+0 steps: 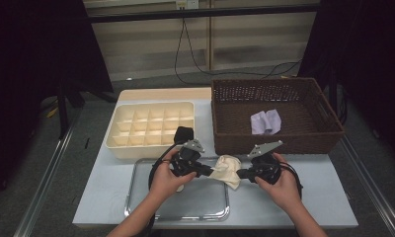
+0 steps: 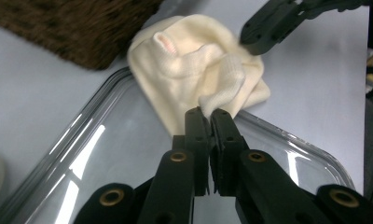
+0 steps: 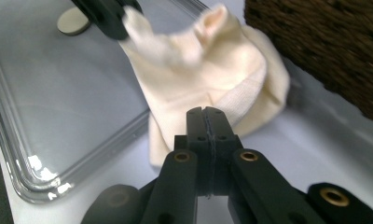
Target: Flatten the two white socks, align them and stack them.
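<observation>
- Nearest the person, the metal tray (image 1: 136, 207) lies at the front of the table (image 1: 324, 197); every place below is given from this tray.
- Over the tray's far right corner, the cream sock (image 1: 227, 170) hangs bunched between the two tools, part above the tray's rim and part above bare table just right of it.
- The left gripper (image 1: 209, 171) reaches in from over the tray; in the left gripper view its jaws are pressed together on a ribbed fold of the sock (image 2: 198, 65).
- The right gripper (image 1: 238, 174) comes from the tray's right; in the right gripper view its jaws are clamped flat together on the sock's cuff edge (image 3: 240, 100).
- Judged from this, the step in hand is a two-handed hold on the sock, likely to spread or fold it before putting it away.
- The next move calls for drawing the hands apart evenly, so that neither pinch slips off the thin knit.
- Beyond the tray's far edge sits the cream divider box (image 1: 151, 129), all its cells looking empty.
- Beyond and right of the tray stands the brown wicker basket (image 1: 277, 136), with a pale lilac cloth (image 1: 265, 121) inside.
- The basket's front wall is close behind the right gripper, so there is little room to swing that way.
- Open table lies right of the tray, and the tray's own floor is bare.
</observation>
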Action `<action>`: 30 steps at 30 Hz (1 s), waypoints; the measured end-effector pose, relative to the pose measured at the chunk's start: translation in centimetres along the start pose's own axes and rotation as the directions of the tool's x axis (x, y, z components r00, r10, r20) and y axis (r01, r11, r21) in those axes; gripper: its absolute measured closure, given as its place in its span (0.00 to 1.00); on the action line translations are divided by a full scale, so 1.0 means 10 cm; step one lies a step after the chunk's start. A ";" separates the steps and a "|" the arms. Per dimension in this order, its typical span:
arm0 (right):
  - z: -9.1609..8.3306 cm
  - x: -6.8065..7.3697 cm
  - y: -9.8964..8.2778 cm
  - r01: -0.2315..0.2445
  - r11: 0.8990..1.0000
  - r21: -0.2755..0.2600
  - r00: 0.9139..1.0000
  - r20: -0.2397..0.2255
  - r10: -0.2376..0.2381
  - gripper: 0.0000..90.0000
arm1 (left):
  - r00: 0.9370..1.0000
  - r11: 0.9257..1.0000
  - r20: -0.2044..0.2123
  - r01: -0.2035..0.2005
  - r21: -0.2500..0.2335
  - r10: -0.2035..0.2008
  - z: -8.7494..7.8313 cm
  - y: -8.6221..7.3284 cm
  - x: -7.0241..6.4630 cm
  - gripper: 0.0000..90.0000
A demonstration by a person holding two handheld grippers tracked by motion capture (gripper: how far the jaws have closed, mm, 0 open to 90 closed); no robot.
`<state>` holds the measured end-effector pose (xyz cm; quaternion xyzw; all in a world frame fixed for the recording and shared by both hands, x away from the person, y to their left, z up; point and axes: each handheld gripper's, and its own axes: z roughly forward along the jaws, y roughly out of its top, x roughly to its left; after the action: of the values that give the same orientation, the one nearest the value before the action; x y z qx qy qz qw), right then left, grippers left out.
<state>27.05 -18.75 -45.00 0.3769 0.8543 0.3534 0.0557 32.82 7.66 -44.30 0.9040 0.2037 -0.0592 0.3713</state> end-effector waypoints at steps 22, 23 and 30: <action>-0.20 -0.11 -0.25 0.005 1.000 -0.006 1.000 0.029 -0.005 0.89 | 0.999 0.999 -0.023 0.030 0.026 -0.029 0.00 -0.11 0.05 0.90; -0.20 -0.11 -0.24 0.012 1.000 -0.015 0.999 0.036 -0.011 0.83 | 0.999 0.999 -0.031 0.021 0.027 -0.020 0.00 -0.11 0.05 0.89; -0.15 -0.04 -0.13 0.028 0.996 -0.088 1.000 0.014 -0.027 0.51 | 1.000 1.000 -0.028 0.005 0.010 -0.005 -0.02 -0.10 0.08 0.79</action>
<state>26.00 -20.43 -44.80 0.3647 0.8427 0.3875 0.0823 33.09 8.66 -45.05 0.9060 0.2109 -0.0484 0.3639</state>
